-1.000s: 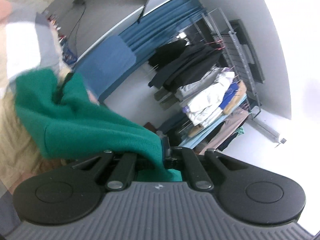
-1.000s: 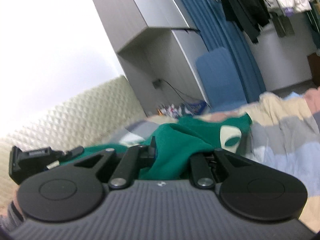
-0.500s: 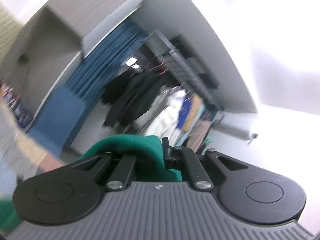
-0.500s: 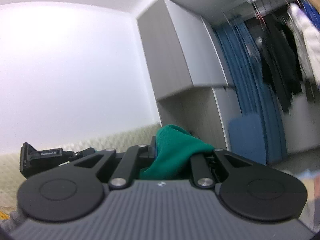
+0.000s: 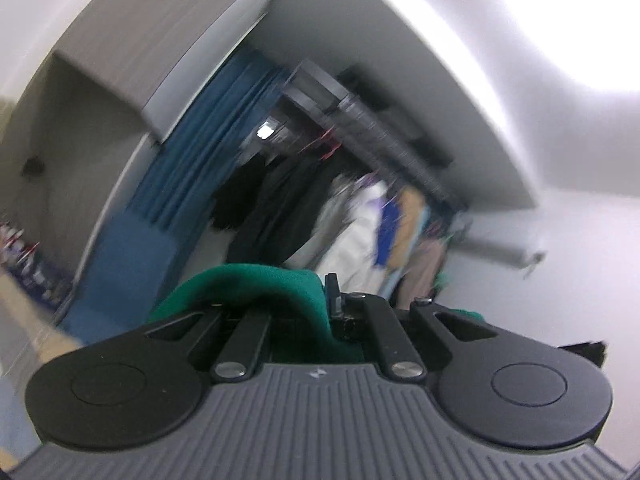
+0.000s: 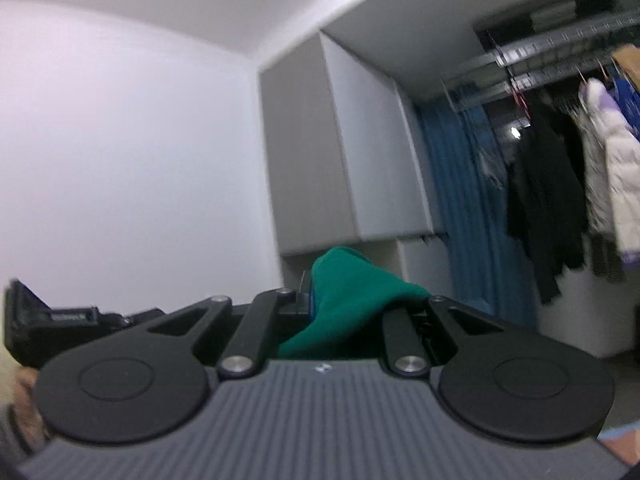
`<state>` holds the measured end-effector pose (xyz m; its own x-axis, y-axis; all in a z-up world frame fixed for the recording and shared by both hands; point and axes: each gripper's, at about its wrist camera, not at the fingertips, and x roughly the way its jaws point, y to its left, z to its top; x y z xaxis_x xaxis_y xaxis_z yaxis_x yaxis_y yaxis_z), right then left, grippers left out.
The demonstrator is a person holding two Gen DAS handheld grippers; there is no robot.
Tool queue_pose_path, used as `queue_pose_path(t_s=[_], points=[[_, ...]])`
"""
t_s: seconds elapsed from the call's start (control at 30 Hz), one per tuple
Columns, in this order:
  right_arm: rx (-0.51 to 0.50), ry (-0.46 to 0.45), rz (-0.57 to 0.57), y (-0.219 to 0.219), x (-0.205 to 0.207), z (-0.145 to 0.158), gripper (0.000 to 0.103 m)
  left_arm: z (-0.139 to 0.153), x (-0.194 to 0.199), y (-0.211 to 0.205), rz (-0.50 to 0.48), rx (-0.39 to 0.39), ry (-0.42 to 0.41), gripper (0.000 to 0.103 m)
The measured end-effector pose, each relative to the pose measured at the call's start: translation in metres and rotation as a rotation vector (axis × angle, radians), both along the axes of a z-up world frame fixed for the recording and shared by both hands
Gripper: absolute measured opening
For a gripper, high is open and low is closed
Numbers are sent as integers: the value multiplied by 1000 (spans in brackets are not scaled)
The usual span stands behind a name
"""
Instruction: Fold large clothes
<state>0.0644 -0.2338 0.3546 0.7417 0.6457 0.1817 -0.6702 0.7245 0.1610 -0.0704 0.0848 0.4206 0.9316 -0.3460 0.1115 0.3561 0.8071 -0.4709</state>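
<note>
1. Up close, the left gripper [image 5: 316, 300] has its fingers clamped on a fold of the green garment [image 5: 256, 284], which bunches over the finger tips and drapes to the left in the left wrist view.
2. Likewise the right gripper [image 6: 344, 300] has its fingers pinched together on another bunch of the same green garment [image 6: 352, 288]; the cloth rises in a small peak between the fingers and spills down toward the camera.
3. Both grippers point roughly level, a little upward, so neither view shows any bed or floor beneath the cloth.
4. Beyond the left gripper hang a blue curtain [image 5: 208, 136] and a rack of hanging clothes [image 5: 320, 208], dark coats beside pale ones; this view is blurred.
5. Beyond the right gripper stands a grey wardrobe [image 6: 340, 140] against a white wall [image 6: 120, 140], with the curtain and hanging coats to its right.
6. At the lower left edge of the right wrist view, part of a hand [image 6: 24, 392] shows, blurred.
</note>
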Motion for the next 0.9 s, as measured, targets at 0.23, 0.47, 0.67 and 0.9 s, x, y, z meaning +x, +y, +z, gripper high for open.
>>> queue_pose_path(t_s=[0.23, 0.47, 0.67, 0.9], points=[[-109, 198, -110, 25, 104, -114, 15, -133, 129, 12, 62, 18, 210, 6], [-123, 415, -162, 52, 226, -252, 15, -303, 319, 44, 66, 49, 430, 6], [-157, 505, -213, 72, 294, -352, 15, -420, 436, 62, 48, 66, 541, 6], [-219, 577, -252, 102, 342, -428, 17, -521, 540, 75, 83, 96, 630, 6]])
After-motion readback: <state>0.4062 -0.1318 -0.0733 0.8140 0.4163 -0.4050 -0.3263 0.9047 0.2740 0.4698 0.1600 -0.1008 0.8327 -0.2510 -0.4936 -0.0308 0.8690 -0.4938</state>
